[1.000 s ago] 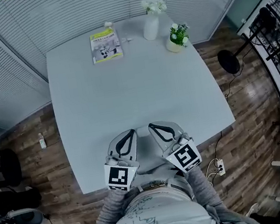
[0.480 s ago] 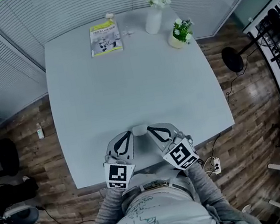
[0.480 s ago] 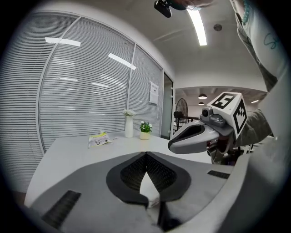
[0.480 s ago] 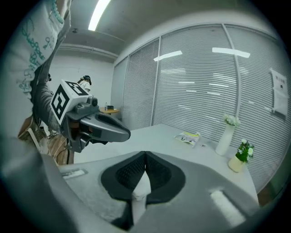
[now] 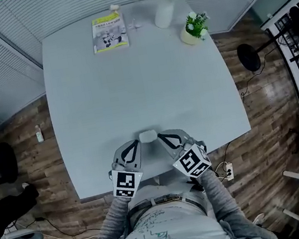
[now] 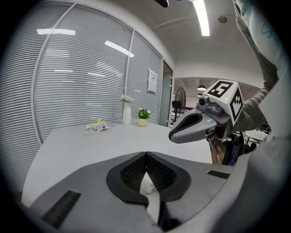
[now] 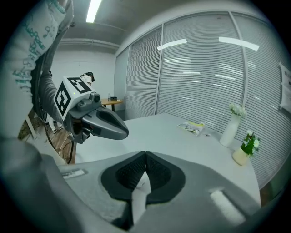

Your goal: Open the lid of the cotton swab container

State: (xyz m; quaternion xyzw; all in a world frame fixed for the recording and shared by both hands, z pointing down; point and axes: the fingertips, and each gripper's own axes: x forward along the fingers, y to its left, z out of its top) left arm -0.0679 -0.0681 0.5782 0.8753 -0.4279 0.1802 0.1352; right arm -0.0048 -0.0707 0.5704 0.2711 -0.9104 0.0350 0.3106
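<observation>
The cotton swab container is a small pale box with its lid on, near the front edge of the grey table. My left gripper points at its left side, jaws shut and empty. My right gripper points at its right side, also shut with nothing held. Whether either tip touches the box I cannot tell. In the left gripper view the left gripper has its jaws closed tip to tip, with the right gripper to its right. The right gripper view shows the right gripper closed and the left gripper to its left.
At the table's far side lie a yellow-green booklet, a white vase of flowers, a small potted plant and some tiny white items. Window blinds run behind the table. A round stand base stands on the wooden floor at right.
Both grippers have come down toward the table and tilted their tips lower, either side of the container. Their jaws have stayed shut.
</observation>
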